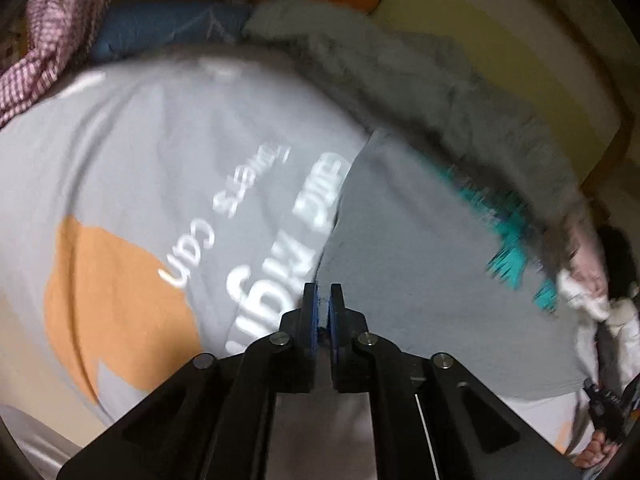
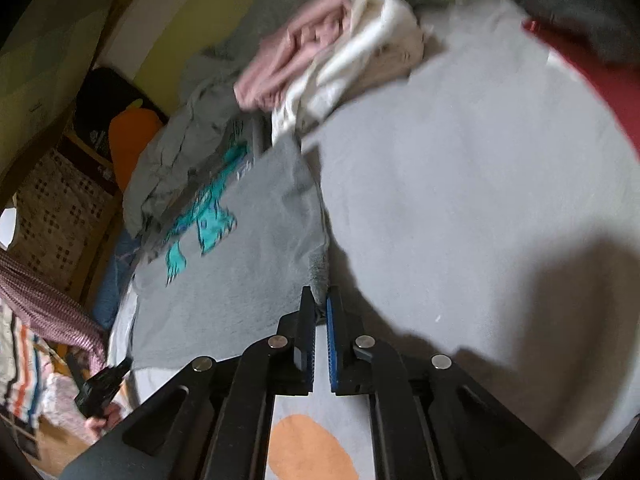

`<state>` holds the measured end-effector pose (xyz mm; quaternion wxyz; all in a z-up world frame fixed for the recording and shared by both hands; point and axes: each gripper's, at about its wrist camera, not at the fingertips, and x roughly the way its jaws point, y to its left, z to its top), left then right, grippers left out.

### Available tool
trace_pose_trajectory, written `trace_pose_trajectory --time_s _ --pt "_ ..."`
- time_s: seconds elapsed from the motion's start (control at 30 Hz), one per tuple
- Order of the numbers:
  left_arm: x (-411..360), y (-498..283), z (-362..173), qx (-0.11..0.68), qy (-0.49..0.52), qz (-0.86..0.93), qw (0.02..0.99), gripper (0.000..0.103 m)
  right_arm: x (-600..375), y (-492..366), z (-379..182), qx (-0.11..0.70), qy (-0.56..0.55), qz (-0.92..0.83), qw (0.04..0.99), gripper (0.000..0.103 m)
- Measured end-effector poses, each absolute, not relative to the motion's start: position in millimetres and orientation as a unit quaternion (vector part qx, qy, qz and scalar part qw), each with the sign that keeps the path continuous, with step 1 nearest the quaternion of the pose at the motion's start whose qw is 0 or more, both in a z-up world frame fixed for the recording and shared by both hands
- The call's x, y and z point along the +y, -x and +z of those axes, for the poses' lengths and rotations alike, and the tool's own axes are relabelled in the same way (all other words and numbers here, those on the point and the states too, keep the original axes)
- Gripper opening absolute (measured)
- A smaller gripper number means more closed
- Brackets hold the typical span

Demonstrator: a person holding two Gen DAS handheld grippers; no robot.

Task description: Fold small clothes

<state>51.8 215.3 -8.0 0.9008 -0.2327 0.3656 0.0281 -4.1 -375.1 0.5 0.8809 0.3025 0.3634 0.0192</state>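
Observation:
A small grey T-shirt (image 1: 420,264) with a teal monster print lies flat on the bed's grey sheet (image 1: 132,152), which has white lettering and orange patches. My left gripper (image 1: 323,300) is shut on the shirt's near-left edge. In the right wrist view the same T-shirt (image 2: 248,280) lies to the left, and my right gripper (image 2: 318,300) is shut on a bunched fold at its near-right corner. Each view shows the other gripper at the shirt's far side: the right one (image 1: 604,412) and the left one (image 2: 100,388), each held in a hand.
Loose clothes are heaped beyond the shirt: a pink piece (image 2: 296,56), a white piece (image 2: 360,52) and a crumpled grey garment (image 1: 420,92). A blue pillow (image 1: 168,28) and a checked pink cloth (image 1: 48,48) lie at the far left. Bare sheet (image 2: 480,200) spreads right.

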Motion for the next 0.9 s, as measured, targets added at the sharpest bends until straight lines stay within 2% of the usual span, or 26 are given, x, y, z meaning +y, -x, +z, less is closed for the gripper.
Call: trace_pose_trajectory --time_s 0.13,0.3,0.47,0.6,0.73,0.83,0.9 --pt "219 -17 44 0.271 0.227 -0.009 0.935 0.004 -378 29 31 0.274 -0.304 0.032 0.912 0.004" --pt "223 40 69 0.231 0.225 -0.01 0.947 0.004 -363 92 57 0.198 -0.3 0.042 0.932 0.004" --pt "217 54 70 0.285 0.206 0.005 0.936 0.004 -340 127 63 0.206 -0.271 0.05 0.939 0.004" --pt "205 45 82 0.284 0.173 0.014 0.943 0.004 -325 122 78 0.207 -0.217 0.035 0.953 0.004" --pt "204 4 89 0.293 0.153 0.045 0.943 0.004 -330 84 83 0.217 -0.209 0.017 0.953 0.004" --pt "201 -41 85 0.317 0.127 0.068 0.938 0.004 -324 32 84 0.236 -0.134 -0.032 0.962 0.004" --pt "197 -71 77 0.344 0.122 0.072 0.928 0.004 -324 5 79 0.26 -0.125 -0.038 0.957 0.004"
